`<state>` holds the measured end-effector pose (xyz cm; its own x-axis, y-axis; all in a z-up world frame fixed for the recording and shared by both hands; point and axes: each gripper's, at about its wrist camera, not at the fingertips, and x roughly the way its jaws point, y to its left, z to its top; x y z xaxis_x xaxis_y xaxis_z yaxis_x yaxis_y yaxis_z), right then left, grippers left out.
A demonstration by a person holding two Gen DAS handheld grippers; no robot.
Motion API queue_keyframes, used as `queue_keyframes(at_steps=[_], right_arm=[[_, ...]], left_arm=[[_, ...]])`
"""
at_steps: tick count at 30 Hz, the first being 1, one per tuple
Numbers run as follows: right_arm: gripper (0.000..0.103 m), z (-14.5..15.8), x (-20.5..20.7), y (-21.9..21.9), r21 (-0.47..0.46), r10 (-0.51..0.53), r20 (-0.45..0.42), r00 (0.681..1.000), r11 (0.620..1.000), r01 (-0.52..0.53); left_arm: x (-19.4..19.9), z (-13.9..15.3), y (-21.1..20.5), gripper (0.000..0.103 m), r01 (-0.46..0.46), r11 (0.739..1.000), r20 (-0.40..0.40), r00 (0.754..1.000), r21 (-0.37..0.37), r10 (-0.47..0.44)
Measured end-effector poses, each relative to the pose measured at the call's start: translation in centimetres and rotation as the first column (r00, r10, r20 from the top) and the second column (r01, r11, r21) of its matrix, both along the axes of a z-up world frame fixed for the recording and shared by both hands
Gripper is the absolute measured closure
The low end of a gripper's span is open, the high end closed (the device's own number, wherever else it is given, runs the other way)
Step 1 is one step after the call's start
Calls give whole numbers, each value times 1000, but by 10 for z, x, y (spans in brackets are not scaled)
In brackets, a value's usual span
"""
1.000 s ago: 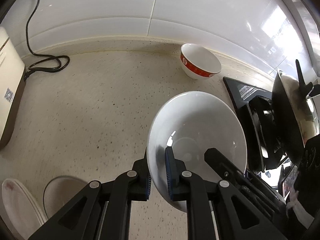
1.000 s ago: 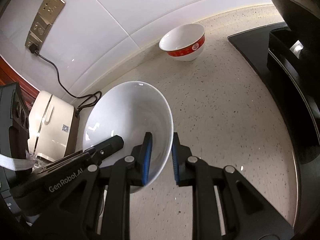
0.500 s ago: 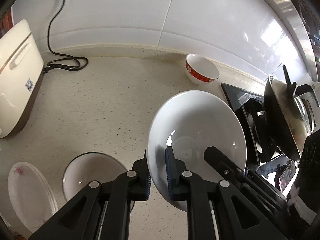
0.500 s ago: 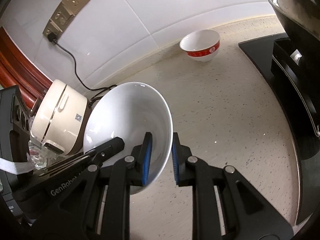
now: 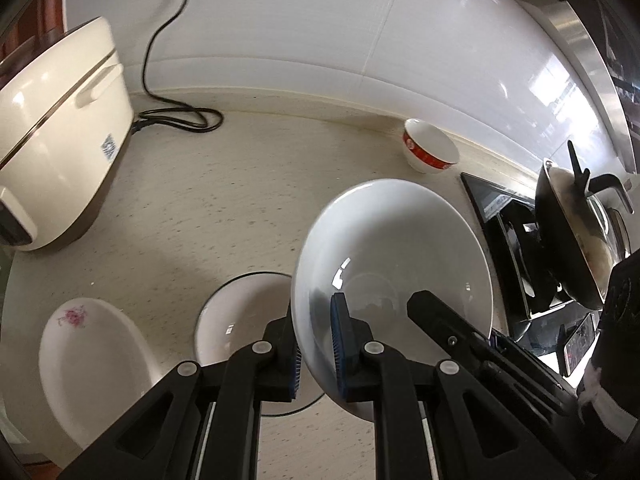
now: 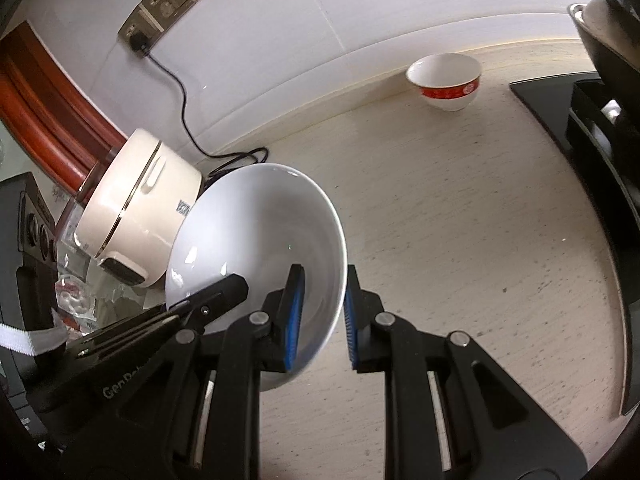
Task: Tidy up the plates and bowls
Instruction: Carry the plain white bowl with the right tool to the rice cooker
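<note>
Your left gripper (image 5: 314,346) is clamped on the near rim of a plain white bowl (image 5: 400,256), one blue pad inside the wall and the other outside. Your right gripper (image 6: 320,316) pinches the opposite rim of the same white bowl (image 6: 256,240) in the same way. The bowl hangs in the air between the two tools, tilted, above a speckled beige counter (image 5: 224,216).

Below and to the left of it, on the counter, sits a shallow dark-rimmed bowl (image 5: 240,320), and beside that a plate with a pink flower (image 5: 92,356). A small red-banded bowl (image 5: 430,152) stands far back against the tiled wall. A cream rice cooker (image 5: 56,128) sits at the left, and a dark wok (image 5: 568,240) rests on the stove at the right.

The held bowl looks like glazed ceramic: rigid, fairly heavy, slick and likely to chip. The rim seems the only graspable place, so keep both pads well down the wall and lower it gently.
</note>
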<state>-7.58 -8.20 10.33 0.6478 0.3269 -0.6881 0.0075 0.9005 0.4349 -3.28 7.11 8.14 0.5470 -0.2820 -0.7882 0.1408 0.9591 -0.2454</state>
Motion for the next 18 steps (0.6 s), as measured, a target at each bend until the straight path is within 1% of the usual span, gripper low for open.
queue_keyframes(at_steps=[8, 15, 18], right_arm=[[81, -2, 4, 23, -11, 45, -4, 999, 999, -45], [81, -8, 12, 42, -30, 101, -29, 994, 994, -102], [81, -12, 14, 47, -37, 122, -43, 992, 992, -124]], left_arm=[[-4, -6, 24, 90, -38, 999, -9, 999, 0, 38], [-4, -18, 40, 89, -80, 997, -39, 996, 2, 80], [-3, -25, 47, 89, -94, 996, -64, 994, 0, 94]])
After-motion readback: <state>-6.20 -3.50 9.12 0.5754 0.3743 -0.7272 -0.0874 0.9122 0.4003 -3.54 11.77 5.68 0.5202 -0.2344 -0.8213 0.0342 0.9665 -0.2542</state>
